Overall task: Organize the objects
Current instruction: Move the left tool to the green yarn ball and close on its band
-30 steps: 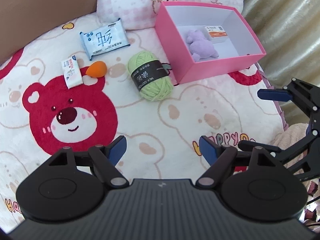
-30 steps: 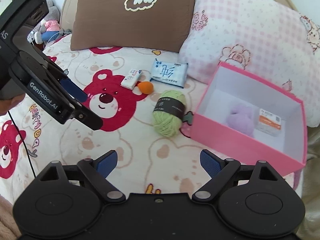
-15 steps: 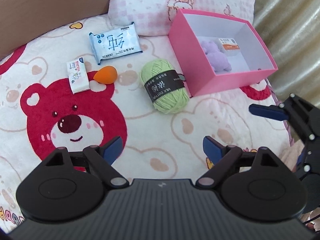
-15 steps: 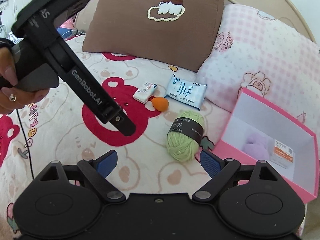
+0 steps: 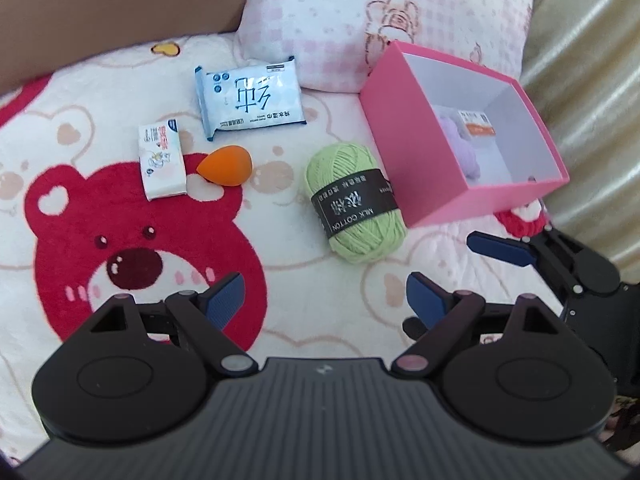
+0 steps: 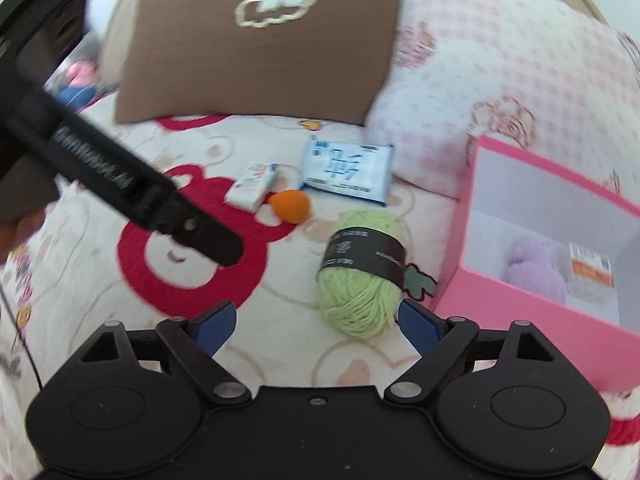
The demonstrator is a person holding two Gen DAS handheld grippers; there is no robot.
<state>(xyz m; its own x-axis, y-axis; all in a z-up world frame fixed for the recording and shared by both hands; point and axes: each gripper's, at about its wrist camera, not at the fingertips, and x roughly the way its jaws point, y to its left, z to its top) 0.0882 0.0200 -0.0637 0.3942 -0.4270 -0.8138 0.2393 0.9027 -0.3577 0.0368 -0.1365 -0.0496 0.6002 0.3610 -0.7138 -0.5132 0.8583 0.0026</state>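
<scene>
A green yarn ball with a black band lies on the bear blanket beside an open pink box holding a purple plush and a small orange-labelled pack. An orange sponge egg, a small white tissue pack and a blue wipes pack lie to the left. My left gripper is open and empty, short of the yarn. My right gripper is open and empty, its right fingertip close beside the yarn and the box.
A brown pillow and a pink checked pillow lie at the head of the bed. The left gripper's body crosses the right wrist view on the left. The right gripper's fingers show at the right of the left wrist view.
Both grippers have moved forward toward the yarn and the box; the objects look larger. The right gripper has closed in on the yarn. Nothing has been taken hold of.
</scene>
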